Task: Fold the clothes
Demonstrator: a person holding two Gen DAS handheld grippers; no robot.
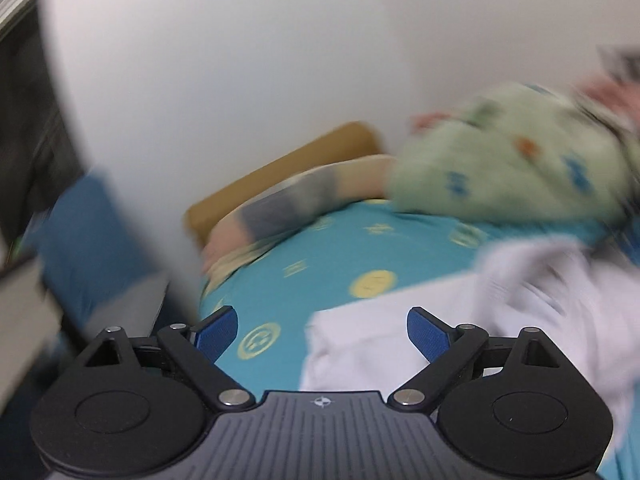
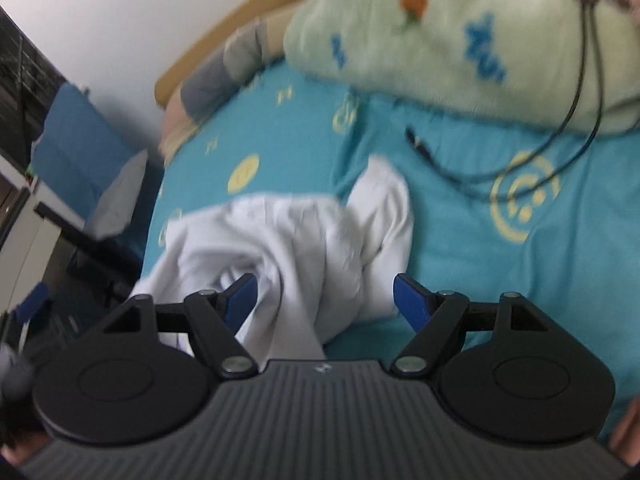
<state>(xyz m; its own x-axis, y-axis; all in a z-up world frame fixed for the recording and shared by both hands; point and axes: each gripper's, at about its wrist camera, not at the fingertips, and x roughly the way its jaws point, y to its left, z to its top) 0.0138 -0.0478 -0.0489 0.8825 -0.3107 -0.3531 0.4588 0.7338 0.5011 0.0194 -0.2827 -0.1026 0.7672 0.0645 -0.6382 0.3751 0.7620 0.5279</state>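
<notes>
two open grippers over a crumpled white cloth on the bed

a white garment (image 2: pixel 304 240) lies in a bunched heap on the bed, on a blue sheet with yellow smiley faces (image 2: pixel 500 264). it is near the edge of the bed, with one end hanging a little over the side. behind it sits a green blanket with blue and orange pictures (image 2: pixel 420 32). a thin black cable (image 2: pixel 460 168) runs across the sheet, well apart from the white cloth.

the right gripper (image 2: pixel 325 294) has its fingers (image 2: pixel 410 300) spread wide. the cloth sits between them, but nothing is pinched yet. the left gripper (image 1: pixel 322 334) also has its blue fingers (image 1: pixel 218 332) spread wide, with only sheet and one flat corner of the white garment (image 1: pixel 400 340) under it.

the step in hand looks like taking hold of the cloth so it can be laid flat. to do it well, each gripper should find a real edge or corner, not the fat lump in the middle. pinching only one layer would help the cloth open up. then the two should pull gently apart and lay it smooth on the sheet, away from the cable.

a lot is hard to see. both pictures are blurry. i cannot tell what kind of garment it is, or where its sleeves or hem are. the folds hide its true shape. the part over the bed edge is hidden behind the right gripper.
</notes>
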